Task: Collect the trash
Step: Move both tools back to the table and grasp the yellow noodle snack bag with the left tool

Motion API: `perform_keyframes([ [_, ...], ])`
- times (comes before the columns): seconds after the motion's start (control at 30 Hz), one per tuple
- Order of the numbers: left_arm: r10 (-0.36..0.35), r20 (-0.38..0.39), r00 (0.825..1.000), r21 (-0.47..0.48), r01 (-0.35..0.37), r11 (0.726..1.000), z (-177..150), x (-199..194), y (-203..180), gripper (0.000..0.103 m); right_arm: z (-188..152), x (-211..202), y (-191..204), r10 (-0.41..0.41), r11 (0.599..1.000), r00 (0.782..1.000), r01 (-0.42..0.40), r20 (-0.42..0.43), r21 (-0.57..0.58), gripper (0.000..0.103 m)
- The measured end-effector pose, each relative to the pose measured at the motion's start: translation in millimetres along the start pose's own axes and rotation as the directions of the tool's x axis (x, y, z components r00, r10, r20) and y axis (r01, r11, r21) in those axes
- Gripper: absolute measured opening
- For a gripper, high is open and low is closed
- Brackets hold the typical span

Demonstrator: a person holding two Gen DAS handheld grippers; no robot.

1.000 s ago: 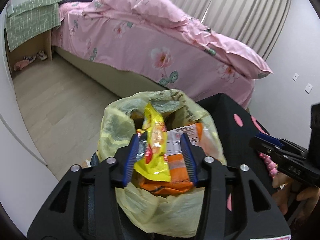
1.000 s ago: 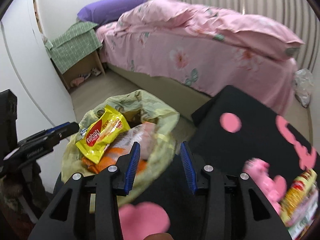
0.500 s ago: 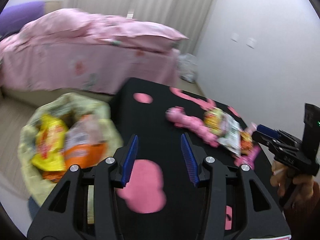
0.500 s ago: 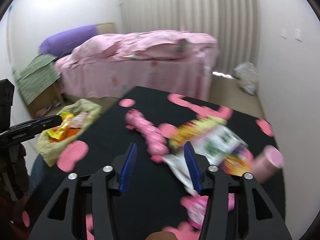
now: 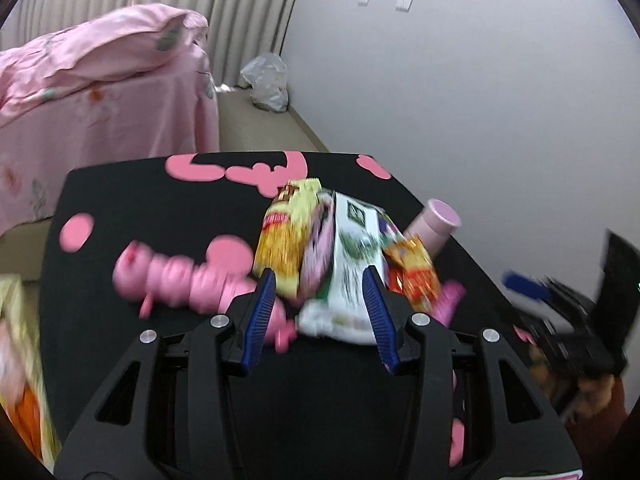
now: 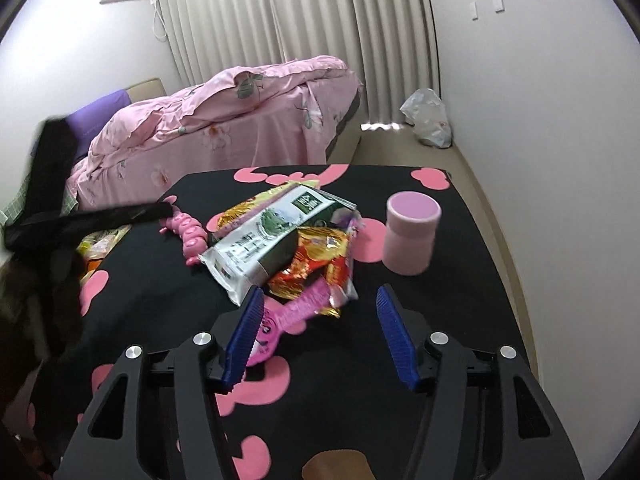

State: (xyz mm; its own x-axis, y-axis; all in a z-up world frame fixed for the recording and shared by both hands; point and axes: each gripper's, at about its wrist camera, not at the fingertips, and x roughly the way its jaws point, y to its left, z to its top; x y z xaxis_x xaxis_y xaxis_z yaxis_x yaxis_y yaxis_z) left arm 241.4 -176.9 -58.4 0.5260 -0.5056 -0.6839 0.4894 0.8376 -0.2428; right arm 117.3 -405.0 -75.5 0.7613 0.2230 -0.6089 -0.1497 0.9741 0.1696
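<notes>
On the black pink-spotted table, both grippers hover with fingers spread and empty: the right gripper before a pink wrapper, the left gripper at the white-green packet. Beyond lie red-gold wrapper, pink jar, then bed.

In front of me I count four snack wrappers in one pile, one pink caterpillar toy, one pink jar and one yellow trash bag.
</notes>
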Motion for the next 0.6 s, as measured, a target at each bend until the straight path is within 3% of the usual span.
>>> perform_keyframes([
  [0.1,0.032,-0.07,0.997,-0.013,-0.033,0.999,23.5,41.5,6.2,0.043,-7.3,-2.5,-2.3,0.006,1.0,1.0,-0.006,-0.002,-0.014,0.055],
  [0.2,0.108,-0.145,0.984,-0.039,-0.114,0.993,40.5,80.9,14.8,0.043,-13.3,0.3,-4.4,-0.001,1.0,1.0,0.0,-0.027,-0.021,0.055],
  [0.3,0.099,-0.239,0.966,-0.077,-0.12,0.99,42.3,107.4,22.2,0.043,-18.5,2.1,-12.2,-0.013,1.0,0.999,0.012,-0.037,-0.006,0.055],
  [0.37,0.051,-0.285,0.957,-0.1,-0.083,0.992,37.4,112.4,23.6,0.043,-20.7,2.3,-18.0,-0.017,1.0,0.999,0.018,-0.037,0.005,0.055],
  [0.47,0.066,-0.285,0.956,-0.045,-0.082,0.996,30.1,102.5,16.7,0.034,-21.9,4.8,-22.4,0.01,0.999,0.999,-0.009,-0.041,0.034,0.055],
  [0.6,0.052,-0.245,0.968,-0.035,-0.063,0.997,12.6,71.7,7.8,0.031,-21.8,11.0,-15.2,0.017,1.0,0.998,-0.016,-0.053,0.024,0.055],
])
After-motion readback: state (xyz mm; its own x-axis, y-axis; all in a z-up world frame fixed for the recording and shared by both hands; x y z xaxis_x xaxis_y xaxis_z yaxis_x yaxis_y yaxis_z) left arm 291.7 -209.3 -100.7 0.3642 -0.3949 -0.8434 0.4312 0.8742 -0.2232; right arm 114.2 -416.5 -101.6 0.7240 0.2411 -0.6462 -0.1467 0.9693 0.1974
